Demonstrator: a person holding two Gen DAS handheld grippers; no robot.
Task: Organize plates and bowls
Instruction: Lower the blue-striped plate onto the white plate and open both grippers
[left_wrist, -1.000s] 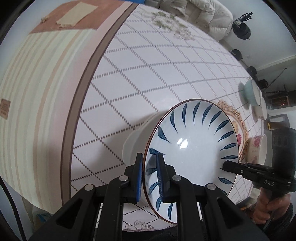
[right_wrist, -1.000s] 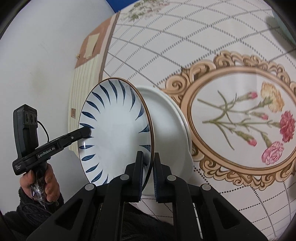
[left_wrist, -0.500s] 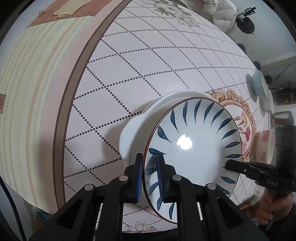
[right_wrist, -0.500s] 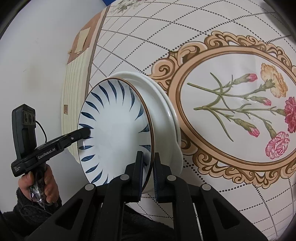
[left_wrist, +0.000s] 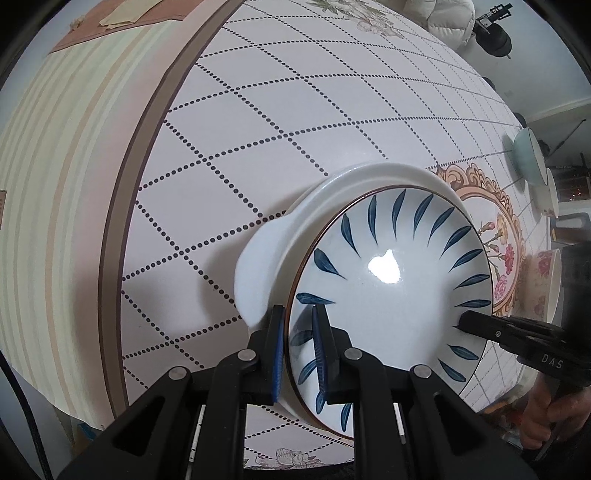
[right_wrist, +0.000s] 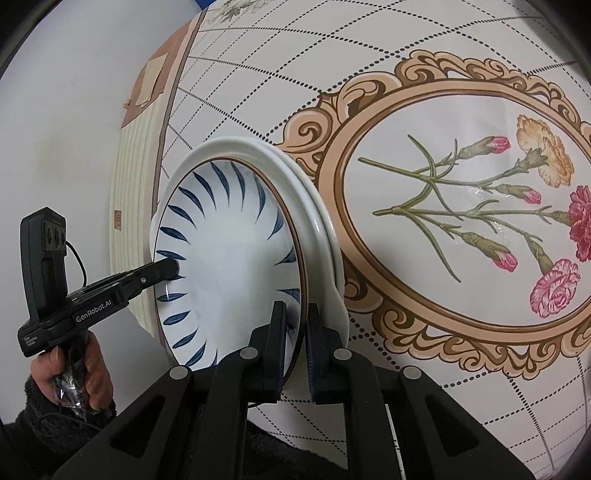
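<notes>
Left tongs (left_wrist: 298, 347) and right tongs (right_wrist: 295, 347) each clamp opposite rims of the blue-leaf plate (left_wrist: 391, 291), sharing its weight to keep it level, nested onto the white dish (left_wrist: 266, 251) on the bench (left_wrist: 295, 110).

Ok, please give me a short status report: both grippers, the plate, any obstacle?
Left gripper and right gripper both shut on blue-leaf plate, opposite rims. Plate over white plates, contact unclear. Nothing in the way.
</notes>
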